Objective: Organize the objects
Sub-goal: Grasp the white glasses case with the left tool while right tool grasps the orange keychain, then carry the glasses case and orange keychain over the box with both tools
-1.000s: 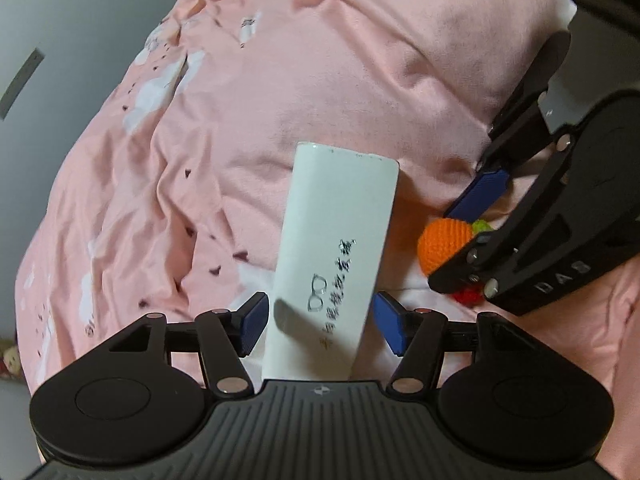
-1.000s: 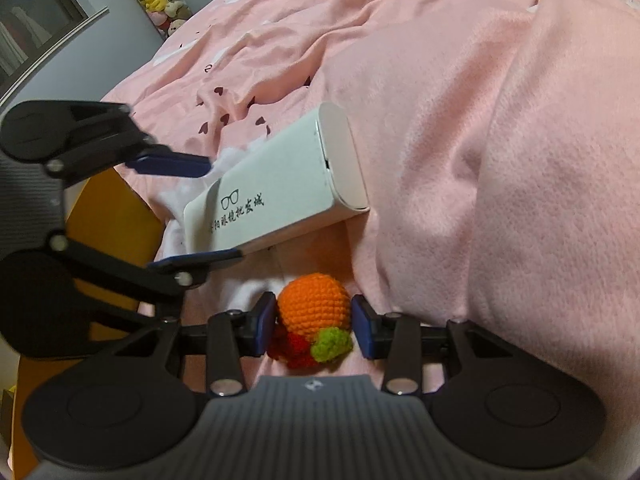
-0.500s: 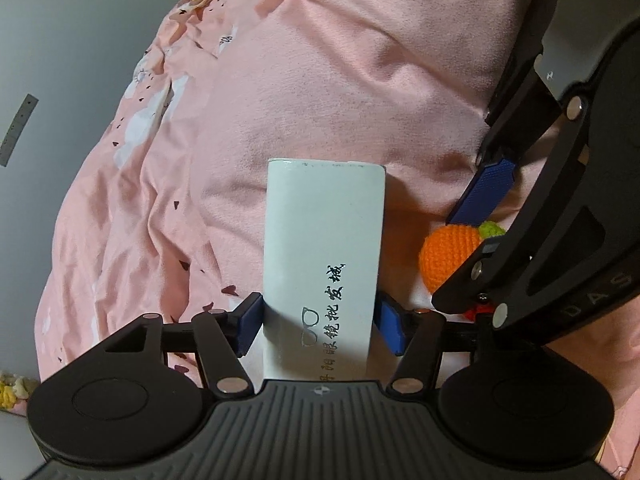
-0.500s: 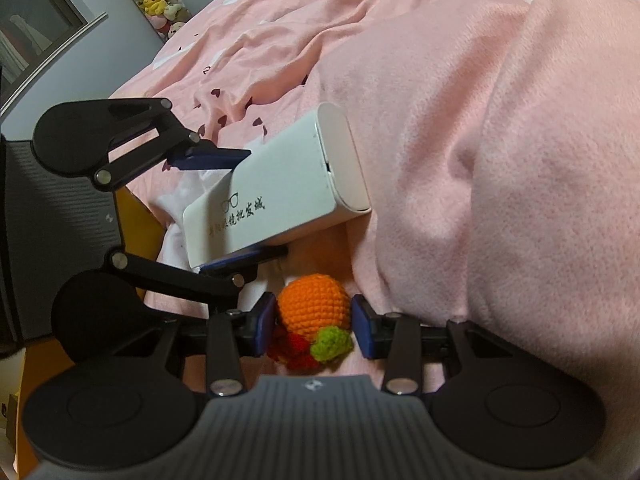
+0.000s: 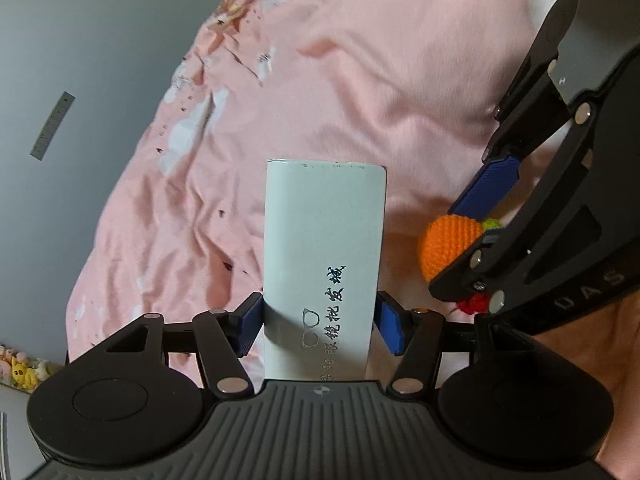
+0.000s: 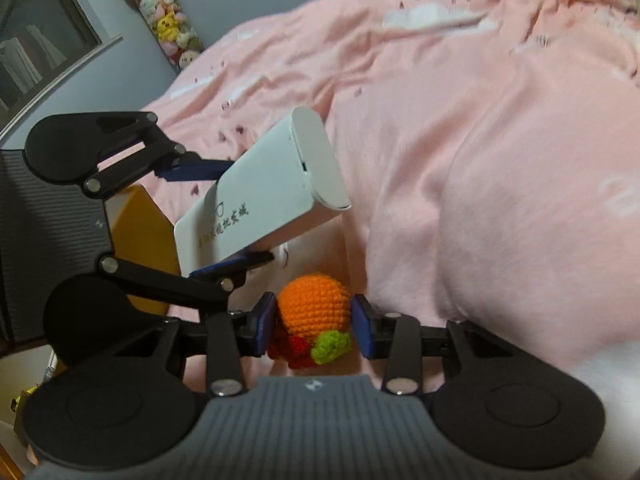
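A white glasses case (image 5: 324,256) with black print sits between the blue pads of my left gripper (image 5: 318,328), which is shut on its near end and holds it above the pink bedding. It also shows in the right wrist view (image 6: 264,200), tilted up. My right gripper (image 6: 314,322) is shut on an orange crocheted toy (image 6: 314,300) with green and red parts. The toy also shows in the left wrist view (image 5: 450,246), just right of the case.
A rumpled pink duvet (image 5: 360,80) covers the bed (image 6: 500,160). A yellow surface (image 6: 140,232) lies beside the bed at left. Plush toys (image 6: 168,24) hang on the grey wall. A grey wall (image 5: 60,60) stands left.
My left gripper closed on the glasses case and raised it off the bedding. My right gripper, shut on the crocheted toy, has lifted too; both views swung upward.
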`<state>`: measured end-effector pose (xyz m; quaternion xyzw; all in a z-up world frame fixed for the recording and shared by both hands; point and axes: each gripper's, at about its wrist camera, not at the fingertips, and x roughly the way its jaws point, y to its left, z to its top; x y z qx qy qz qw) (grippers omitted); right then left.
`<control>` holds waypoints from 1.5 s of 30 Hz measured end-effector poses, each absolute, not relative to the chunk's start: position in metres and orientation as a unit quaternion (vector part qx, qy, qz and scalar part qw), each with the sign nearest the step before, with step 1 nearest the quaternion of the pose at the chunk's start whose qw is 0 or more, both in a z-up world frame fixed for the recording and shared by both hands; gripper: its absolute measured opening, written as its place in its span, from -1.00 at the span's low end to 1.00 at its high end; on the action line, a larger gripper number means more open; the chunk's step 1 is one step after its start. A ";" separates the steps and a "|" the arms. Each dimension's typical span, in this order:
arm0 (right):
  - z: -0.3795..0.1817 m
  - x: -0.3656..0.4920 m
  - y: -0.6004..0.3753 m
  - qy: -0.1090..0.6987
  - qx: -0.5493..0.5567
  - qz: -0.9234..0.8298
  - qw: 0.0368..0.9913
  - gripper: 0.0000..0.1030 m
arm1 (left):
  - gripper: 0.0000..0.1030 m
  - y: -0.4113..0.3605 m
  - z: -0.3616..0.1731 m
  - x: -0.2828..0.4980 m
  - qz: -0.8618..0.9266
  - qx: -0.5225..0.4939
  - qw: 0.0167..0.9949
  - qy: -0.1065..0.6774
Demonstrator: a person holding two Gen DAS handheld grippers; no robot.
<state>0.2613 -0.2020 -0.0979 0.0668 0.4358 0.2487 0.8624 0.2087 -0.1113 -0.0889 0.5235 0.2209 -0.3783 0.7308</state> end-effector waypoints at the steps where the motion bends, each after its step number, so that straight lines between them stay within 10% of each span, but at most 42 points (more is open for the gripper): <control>1: -0.092 0.257 -0.204 0.429 0.067 0.248 0.866 -0.17 | 0.33 -0.109 -0.083 0.204 -0.376 0.525 0.733 0.214; 18: 0.006 0.214 -0.163 0.325 0.016 0.346 0.880 -0.17 | 0.34 -0.004 0.008 0.165 -0.305 0.599 0.719 0.176; 45: -0.014 0.241 -0.049 0.332 -0.106 0.417 0.840 -0.17 | 0.34 0.058 -0.075 0.235 -0.353 0.613 0.637 0.306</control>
